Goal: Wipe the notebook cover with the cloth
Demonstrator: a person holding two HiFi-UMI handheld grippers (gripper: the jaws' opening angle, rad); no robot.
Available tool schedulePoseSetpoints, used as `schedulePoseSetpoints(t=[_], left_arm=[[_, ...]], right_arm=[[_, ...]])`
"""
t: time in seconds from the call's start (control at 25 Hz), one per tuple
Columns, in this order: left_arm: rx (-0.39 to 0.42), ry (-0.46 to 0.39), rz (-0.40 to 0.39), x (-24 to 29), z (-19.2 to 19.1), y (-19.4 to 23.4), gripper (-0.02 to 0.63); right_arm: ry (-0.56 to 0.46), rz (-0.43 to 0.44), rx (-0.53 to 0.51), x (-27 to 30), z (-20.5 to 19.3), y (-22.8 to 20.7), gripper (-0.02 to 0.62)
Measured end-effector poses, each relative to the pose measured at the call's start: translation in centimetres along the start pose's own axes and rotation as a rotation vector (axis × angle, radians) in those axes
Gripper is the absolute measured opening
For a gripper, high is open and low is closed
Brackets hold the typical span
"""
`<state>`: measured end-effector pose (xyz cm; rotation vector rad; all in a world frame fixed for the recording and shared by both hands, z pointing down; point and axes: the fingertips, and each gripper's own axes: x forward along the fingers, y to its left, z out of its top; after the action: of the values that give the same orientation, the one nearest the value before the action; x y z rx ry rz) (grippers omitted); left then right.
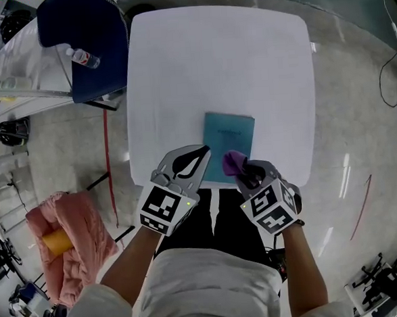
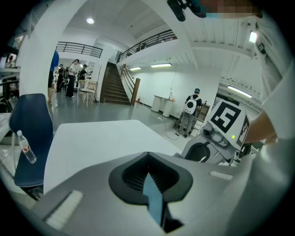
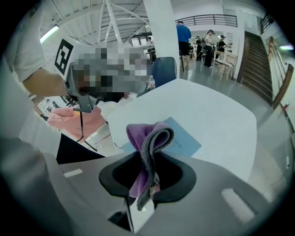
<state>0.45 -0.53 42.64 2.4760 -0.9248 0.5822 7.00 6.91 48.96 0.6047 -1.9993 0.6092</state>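
Note:
A teal notebook (image 1: 231,140) lies on the white table (image 1: 212,58) near its front edge; the right gripper view shows the notebook (image 3: 184,140) just beyond the jaws. My left gripper (image 1: 205,150) is at the notebook's near left corner. A thin blue edge of the notebook (image 2: 153,196) is pinched between its jaws. My right gripper (image 1: 240,170) is shut on a folded purple cloth (image 1: 233,161) and hovers over the notebook's near edge. The cloth (image 3: 148,145) sticks up out of the jaws in a loop.
A dark blue chair (image 1: 85,44) with a water bottle (image 1: 83,58) on it stands off the table's far left corner. A pink bundle (image 1: 75,237) lies on the floor at the left. The person's legs are right against the table's front edge.

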Motion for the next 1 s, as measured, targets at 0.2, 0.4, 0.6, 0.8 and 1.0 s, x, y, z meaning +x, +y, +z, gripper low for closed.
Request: schedulePoseSetpoints(t=[0.2,0.4,0.6,0.8,1.0], left_arm=[[0.021,0.005,-0.001,-0.3,0.9,-0.2,0.000],[-0.005,-0.020,-0.006,-1.4,2.7,-0.5,0.000],[-0.004,-0.051,0.039,-2.8,4.6,0.1,0.000],[0.030,-0.067,0.047,-4.5,5.9,-0.6,0.000],[0.044,-0.095,0.042,-5.3,7.4,-1.7,0.000]], right_arm=[[-0.056,-0.024,0.018,-1.5,1.2,-0.7,0.110],[-0.111,-0.052,0.070,-3.5,2.2,-1.1,0.110],[-0.217,-0.078,0.111,-6.0,4.2,-1.4,0.110],[-0.281,-0.085,0.139,-8.4,5.2,-1.1,0.110],[-0.350,-0.110,0.157,-10.5,7.0,-1.5,0.110]])
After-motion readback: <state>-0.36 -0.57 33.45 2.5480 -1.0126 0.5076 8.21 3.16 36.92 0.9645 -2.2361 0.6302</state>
